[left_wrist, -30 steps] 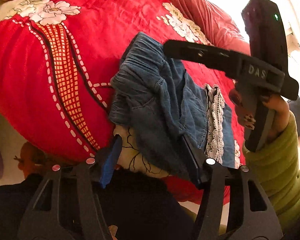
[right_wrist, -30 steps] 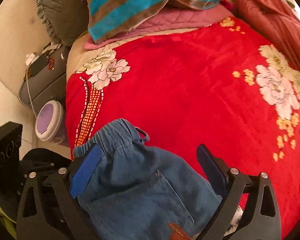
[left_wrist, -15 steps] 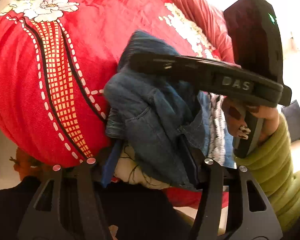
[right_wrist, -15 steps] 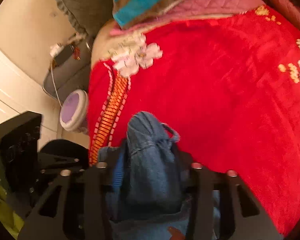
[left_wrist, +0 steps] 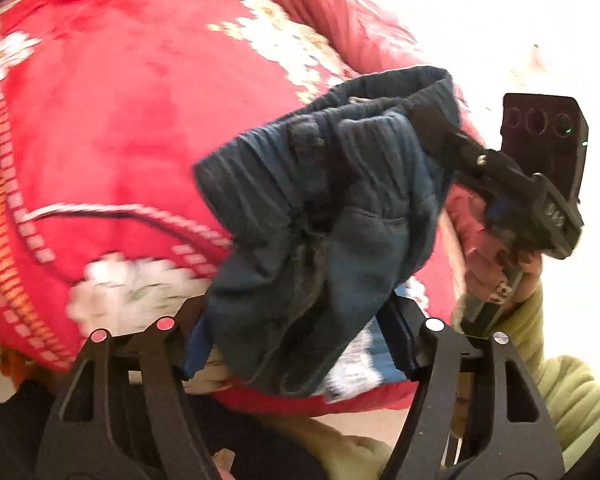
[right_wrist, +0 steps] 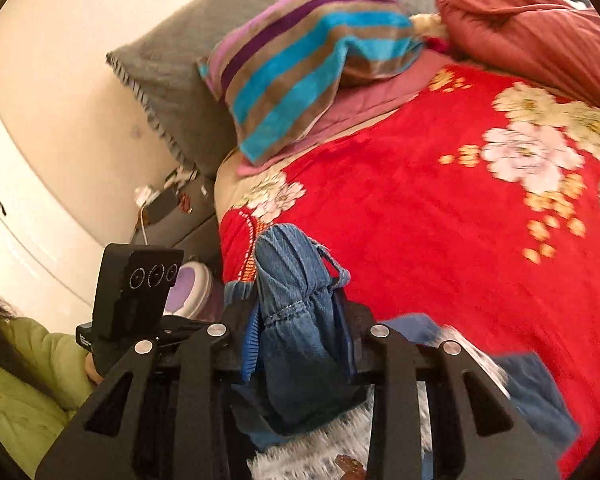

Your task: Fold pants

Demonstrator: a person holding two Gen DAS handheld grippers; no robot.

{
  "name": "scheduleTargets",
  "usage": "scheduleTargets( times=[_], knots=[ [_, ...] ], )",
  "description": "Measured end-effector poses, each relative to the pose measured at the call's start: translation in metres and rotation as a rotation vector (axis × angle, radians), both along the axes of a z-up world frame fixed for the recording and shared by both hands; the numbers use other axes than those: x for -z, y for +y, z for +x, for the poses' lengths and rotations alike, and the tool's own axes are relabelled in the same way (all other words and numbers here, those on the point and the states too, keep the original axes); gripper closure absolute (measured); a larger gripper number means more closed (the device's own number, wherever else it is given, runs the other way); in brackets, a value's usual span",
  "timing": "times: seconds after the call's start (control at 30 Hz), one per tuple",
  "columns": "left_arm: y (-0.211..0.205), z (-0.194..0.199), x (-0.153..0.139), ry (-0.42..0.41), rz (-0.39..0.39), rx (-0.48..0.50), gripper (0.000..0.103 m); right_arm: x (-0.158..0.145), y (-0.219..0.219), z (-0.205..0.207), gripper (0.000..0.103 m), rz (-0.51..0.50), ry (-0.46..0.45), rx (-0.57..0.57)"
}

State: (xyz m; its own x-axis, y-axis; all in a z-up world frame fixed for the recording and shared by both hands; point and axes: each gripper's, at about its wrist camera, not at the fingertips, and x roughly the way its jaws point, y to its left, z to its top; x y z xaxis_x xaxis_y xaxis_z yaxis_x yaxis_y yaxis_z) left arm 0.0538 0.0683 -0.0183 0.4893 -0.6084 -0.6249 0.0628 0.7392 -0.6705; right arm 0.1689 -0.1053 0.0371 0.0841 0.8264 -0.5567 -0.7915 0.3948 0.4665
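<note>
Pants (right_wrist: 296, 320): blue denim with a gathered elastic waistband, bunched and lifted above the red floral blanket (right_wrist: 440, 240); a lower part with white lace trim trails near the bed's edge.
Right gripper (right_wrist: 300, 336): fingers pressed in on the bunched waistband, pinching it; in the left wrist view (left_wrist: 440, 128) it grips the far side of the waistband, held in a hand with a green sleeve.
Left gripper (left_wrist: 300, 336): jaws set wide, denim hanging between the blue pads; whether the pads bite the cloth cannot be told.
Left gripper, as seen from the right wrist (right_wrist: 136, 296): beside the pants, toward the bed's edge.
Bedding: striped pillow (right_wrist: 300, 64) over a grey pillow (right_wrist: 172, 72); a dull red quilt (right_wrist: 532, 28) at the far side.
Bedside: grey nightstand (right_wrist: 192, 228) with small items, and a lilac round container (right_wrist: 192, 284) below it.
</note>
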Motion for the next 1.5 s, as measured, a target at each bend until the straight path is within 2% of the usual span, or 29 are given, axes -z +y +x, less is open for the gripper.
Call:
scheduleTargets(
  times=[0.07,0.13,0.17,0.2,0.3,0.37,0.43,0.53,0.63,0.73,0.77,0.8,0.87,0.9,0.97,1.03,1.17,1.27,1.4,1.5],
  knots=[
    [-0.021,0.002,-0.008,-0.03,-0.006,0.04,0.046,-0.003,-0.022,-0.001,0.067,0.019,-0.015,0.05],
    [-0.035,0.003,-0.015,-0.063,-0.008,0.084,0.046,-0.002,-0.039,-0.001,0.051,0.038,-0.022,0.096],
    [-0.043,0.002,-0.018,-0.078,-0.009,0.108,0.046,-0.001,-0.051,-0.003,0.037,0.05,-0.021,0.136],
    [-0.054,0.001,-0.019,-0.09,-0.006,0.146,0.046,0.001,-0.064,-0.005,0.029,0.057,-0.019,0.175],
    [-0.085,-0.007,-0.012,-0.083,0.038,0.237,0.045,0.012,-0.105,-0.01,0.022,0.057,0.001,0.312],
    [-0.101,-0.01,-0.004,-0.062,0.052,0.286,0.045,0.026,-0.135,-0.014,0.019,0.008,0.03,0.437],
    [-0.115,-0.013,0.003,-0.041,0.08,0.322,0.045,0.04,-0.149,-0.017,0.018,-0.032,0.079,0.511],
    [-0.127,-0.015,0.008,-0.045,0.142,0.346,0.045,0.061,-0.168,-0.025,0.014,-0.062,0.174,0.563],
    [-0.128,-0.015,0.008,-0.044,0.146,0.346,0.044,0.071,-0.162,-0.034,0.009,-0.08,0.21,0.554],
    [-0.129,-0.012,0.011,-0.038,0.148,0.339,0.044,0.08,-0.141,-0.035,0.01,-0.099,0.234,0.513],
    [-0.129,-0.011,0.01,-0.04,0.151,0.338,0.044,0.08,-0.135,-0.035,0.027,-0.099,0.237,0.496],
    [-0.13,-0.011,0.01,-0.043,0.163,0.337,0.044,0.08,-0.127,-0.034,0.053,-0.116,0.233,0.478],
    [-0.129,-0.016,0.01,-0.047,0.18,0.337,0.044,0.074,-0.113,-0.039,0.066,-0.147,0.192,0.442],
    [-0.129,-0.016,0.009,-0.048,0.183,0.336,0.044,0.068,-0.113,-0.042,0.073,-0.117,0.189,0.423],
    [-0.126,-0.016,0.009,-0.047,0.173,0.331,0.044,0.054,-0.114,-0.048,0.073,-0.066,0.168,0.392],
    [-0.124,-0.015,0.01,-0.043,0.158,0.328,0.044,0.049,-0.12,-0.053,0.073,-0.097,0.129,0.413],
    [-0.123,-0.019,0.012,-0.041,0.148,0.34,0.044,0.07,-0.138,-0.048,0.073,-0.167,0.172,0.5],
    [-0.126,-0.018,0.012,-0.04,0.155,0.343,0.044,0.085,-0.142,-0.045,0.064,-0.191,0.197,0.535],
    [-0.122,-0.021,0.01,-0.038,0.148,0.328,0.043,0.083,-0.137,-0.048,0.051,-0.245,0.134,0.544],
    [-0.115,-0.027,0.005,-0.044,0.151,0.315,0.036,0.073,-0.138,-0.053,0.041,-0.239,0.105,0.548]
  ],
)
